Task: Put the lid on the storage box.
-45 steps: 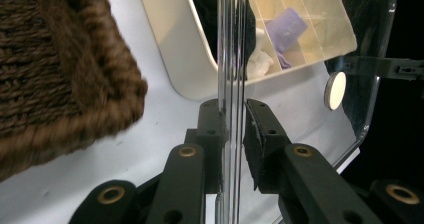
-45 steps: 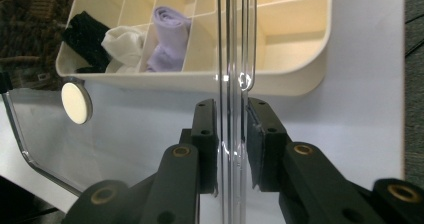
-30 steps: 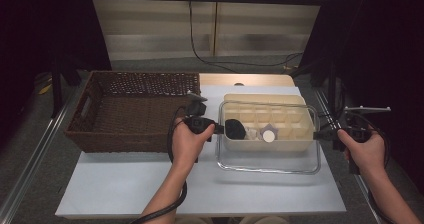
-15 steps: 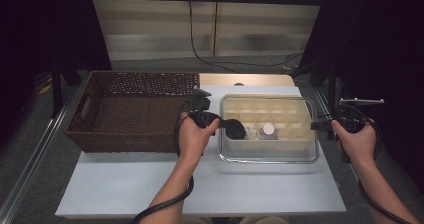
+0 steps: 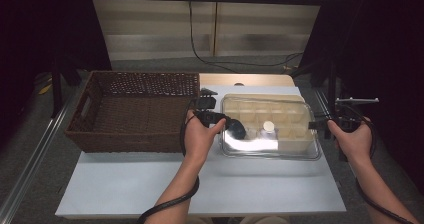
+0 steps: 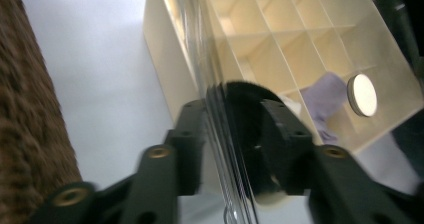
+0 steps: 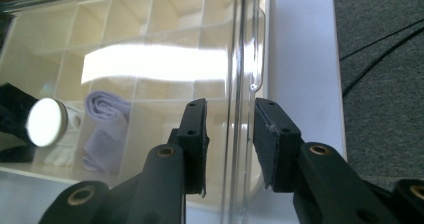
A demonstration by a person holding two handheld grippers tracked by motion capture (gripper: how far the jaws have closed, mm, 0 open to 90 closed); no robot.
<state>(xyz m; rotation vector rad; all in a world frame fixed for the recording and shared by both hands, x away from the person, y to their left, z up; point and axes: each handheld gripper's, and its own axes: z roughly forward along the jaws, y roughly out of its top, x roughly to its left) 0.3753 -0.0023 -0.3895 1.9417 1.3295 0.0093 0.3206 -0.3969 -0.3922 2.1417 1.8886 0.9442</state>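
Comparing with the earlier frames, the clear lid (image 5: 272, 141) has shifted toward the far side and now lies almost square over the cream divider box (image 5: 295, 115). The left hand-held gripper (image 5: 226, 122) is clamped on the lid's left rim; the right hand-held gripper (image 5: 315, 125) straddles the right rim, and whether it presses I cannot tell. Judgement: seating is nearly done. The wicker basket (image 5: 135, 109) sits just beside the left hand; the worktop (image 5: 210, 184) edge runs near the right.
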